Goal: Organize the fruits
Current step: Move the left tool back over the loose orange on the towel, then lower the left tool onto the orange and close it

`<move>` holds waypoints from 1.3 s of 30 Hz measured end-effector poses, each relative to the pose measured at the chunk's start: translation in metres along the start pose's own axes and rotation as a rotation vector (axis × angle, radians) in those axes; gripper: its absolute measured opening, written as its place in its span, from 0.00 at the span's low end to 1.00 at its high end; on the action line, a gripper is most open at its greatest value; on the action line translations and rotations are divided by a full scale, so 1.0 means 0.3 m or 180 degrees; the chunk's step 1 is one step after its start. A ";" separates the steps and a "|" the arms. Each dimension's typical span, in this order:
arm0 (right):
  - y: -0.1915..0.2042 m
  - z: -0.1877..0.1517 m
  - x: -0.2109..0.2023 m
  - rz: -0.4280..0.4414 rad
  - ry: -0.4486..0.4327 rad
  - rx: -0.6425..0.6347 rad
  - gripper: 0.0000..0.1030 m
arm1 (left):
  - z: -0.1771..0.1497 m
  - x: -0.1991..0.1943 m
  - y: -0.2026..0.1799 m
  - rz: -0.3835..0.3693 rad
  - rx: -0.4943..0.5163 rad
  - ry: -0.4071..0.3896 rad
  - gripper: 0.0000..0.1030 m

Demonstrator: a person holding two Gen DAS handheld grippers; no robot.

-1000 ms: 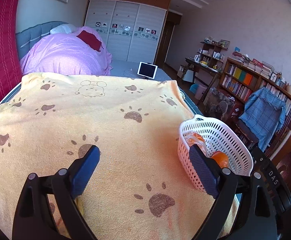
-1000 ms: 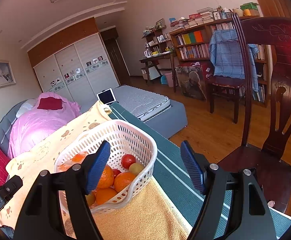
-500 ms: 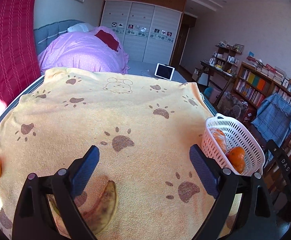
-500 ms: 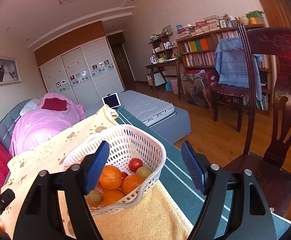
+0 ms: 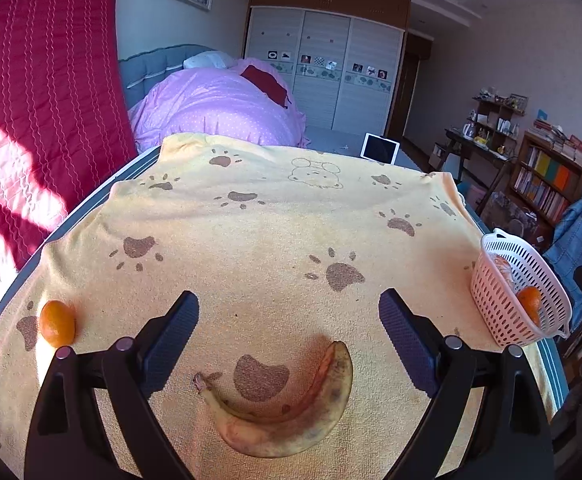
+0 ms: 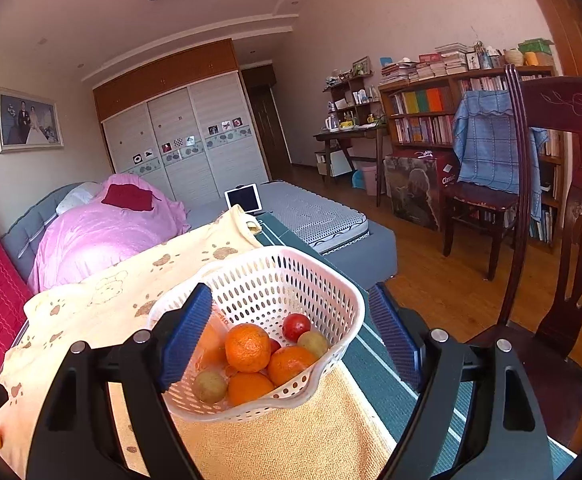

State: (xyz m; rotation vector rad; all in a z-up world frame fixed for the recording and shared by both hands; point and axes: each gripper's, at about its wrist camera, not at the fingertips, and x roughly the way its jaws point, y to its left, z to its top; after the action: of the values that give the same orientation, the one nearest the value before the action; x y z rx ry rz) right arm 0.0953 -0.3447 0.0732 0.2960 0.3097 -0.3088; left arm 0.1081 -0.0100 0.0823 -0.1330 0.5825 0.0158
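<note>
A white perforated basket [image 6: 323, 276] stands at the right edge of a yellow paw-print towel [image 5: 275, 240]. It holds several oranges [image 6: 247, 347], a red tomato [image 6: 295, 327] and greenish fruits [image 6: 210, 386]. My right gripper [image 6: 291, 322] hovers over the basket with its jaws opening. One finger is above the inside, the other outside the right rim, and neither pad presses on it. My left gripper [image 5: 289, 320] is open just above a spotted banana [image 5: 291, 412] lying on the towel. A loose orange [image 5: 57, 323] lies to its left. The basket [image 5: 491, 300] shows far right.
The towel covers a table with a teal striped edge [image 6: 371, 360]. A dark wooden chair [image 6: 551, 240] stands close on the right. A bed with a pink quilt [image 5: 219, 112], a tablet [image 5: 379, 147], a red curtain [image 5: 31, 100] and bookshelves [image 6: 431, 120] lie beyond.
The left wrist view swung left across the towel: the banana and the loose orange came into sight and the basket slid to the right edge. The right gripper's jaws widened over the basket.
</note>
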 end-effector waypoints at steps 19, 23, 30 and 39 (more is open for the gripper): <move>0.194 -0.061 -0.049 0.0588 0.0053 -0.0721 0.84 | -0.034 -0.086 0.327 0.0725 -0.0121 -0.0074 0.88; 0.168 -0.043 -0.021 0.0928 0.0370 -0.0407 0.84 | -0.047 -0.097 0.399 0.0889 -0.0174 -0.0073 0.88; 0.256 -0.077 -0.045 0.1389 0.0623 -0.0472 0.84 | -0.061 -0.088 0.511 0.0977 -0.0369 0.0070 0.88; 0.275 -0.091 -0.047 0.1420 0.0670 -0.0536 0.84 | -0.083 -0.003 0.578 0.1013 -0.0467 0.0389 0.75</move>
State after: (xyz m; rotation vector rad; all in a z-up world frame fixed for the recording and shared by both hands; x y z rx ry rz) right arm 0.1036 -0.2571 0.0727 0.2239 0.4634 0.1891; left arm 0.0847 0.1587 0.0413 -0.1837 0.7199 0.3617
